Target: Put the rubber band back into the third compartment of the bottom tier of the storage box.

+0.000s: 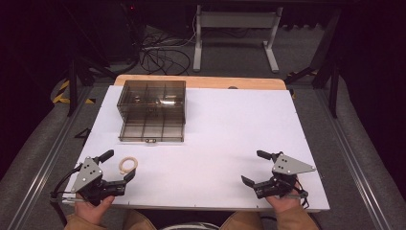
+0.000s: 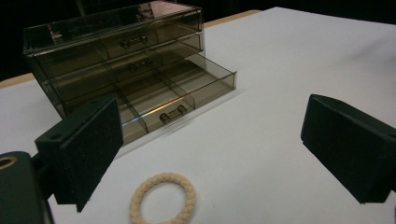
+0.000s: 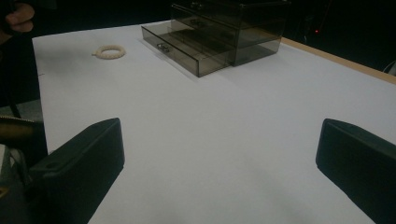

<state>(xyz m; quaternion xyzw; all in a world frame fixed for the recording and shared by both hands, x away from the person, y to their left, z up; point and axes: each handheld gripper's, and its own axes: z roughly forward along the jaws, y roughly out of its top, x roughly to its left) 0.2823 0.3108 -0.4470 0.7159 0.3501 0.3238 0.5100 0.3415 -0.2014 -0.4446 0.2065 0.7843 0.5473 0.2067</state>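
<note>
Cream braided ring [image 2: 163, 198] lies flat on your white table sheet [image 1: 215, 134], just ahead of your left gripper [image 1: 117, 165], whose jaws stand wide apart around nothing. Beyond it, the smoked clear plastic drawer box [image 1: 152, 110] has its bottom drawer pulled out, compartments looking bare. Your right gripper [image 1: 253, 167], jaws also apart, rests near the front edge with open sheet all around it.
</note>
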